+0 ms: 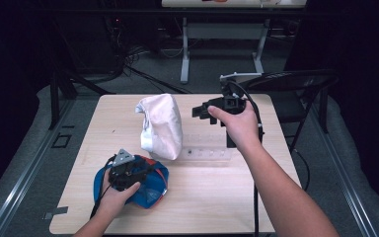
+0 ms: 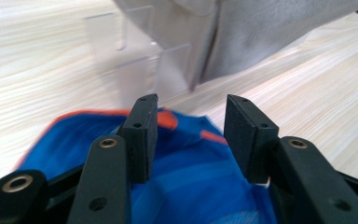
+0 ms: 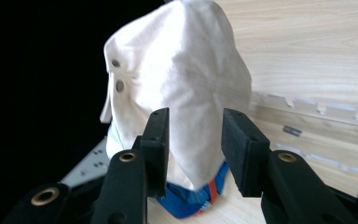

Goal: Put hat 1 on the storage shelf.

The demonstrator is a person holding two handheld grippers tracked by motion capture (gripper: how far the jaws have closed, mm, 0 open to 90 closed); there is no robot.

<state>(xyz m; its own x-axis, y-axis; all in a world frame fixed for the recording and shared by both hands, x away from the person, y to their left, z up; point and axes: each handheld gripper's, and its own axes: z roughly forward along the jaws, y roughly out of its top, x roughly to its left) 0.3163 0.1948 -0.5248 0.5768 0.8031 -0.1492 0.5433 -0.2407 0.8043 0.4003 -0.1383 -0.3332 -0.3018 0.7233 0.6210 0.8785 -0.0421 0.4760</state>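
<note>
White cap: soft matte cotton cap (image 1: 161, 126) with a domed, creased crown, standing upright at the centre of the high view; two small metal eyelets show on its side in the right gripper view (image 3: 177, 88).
Blue cap: thin, shiny blue fabric cap (image 1: 150, 190) with orange trim, lying flat and crumpled at the lower left of the high view, under the left gripper; it fills the lower half of the left gripper view (image 2: 186, 172).
Clear rack: transparent plastic holder (image 1: 207, 148) with upright dividers, just right of the white cap, which stands on its left end.
Table: pale wood-grain top (image 1: 217, 197), smooth, rectangular with rounded corners.
Left gripper: black jaws with flat, rubbery rectangular pads (image 2: 189, 135), standing apart; no earlier grip shows, and nothing is clamped between them. The blue cap lies directly below the gap; whether the pads brush it I cannot tell.
Right gripper: black jaws (image 3: 193, 149) apart with nothing pressed between them; the white cap is seen through the gap, farther off, untouched.
Left hand: at the lower left of the high view (image 1: 118, 195), wrapped around the gripper body from behind, gripper (image 1: 128, 170) angled forward and down over the blue cap.
Right hand: right of centre in the high view (image 1: 239, 126), forearm stretched up from the lower right, gripper (image 1: 205, 111) held roughly level above the table, pointing left toward the white cap.
</note>
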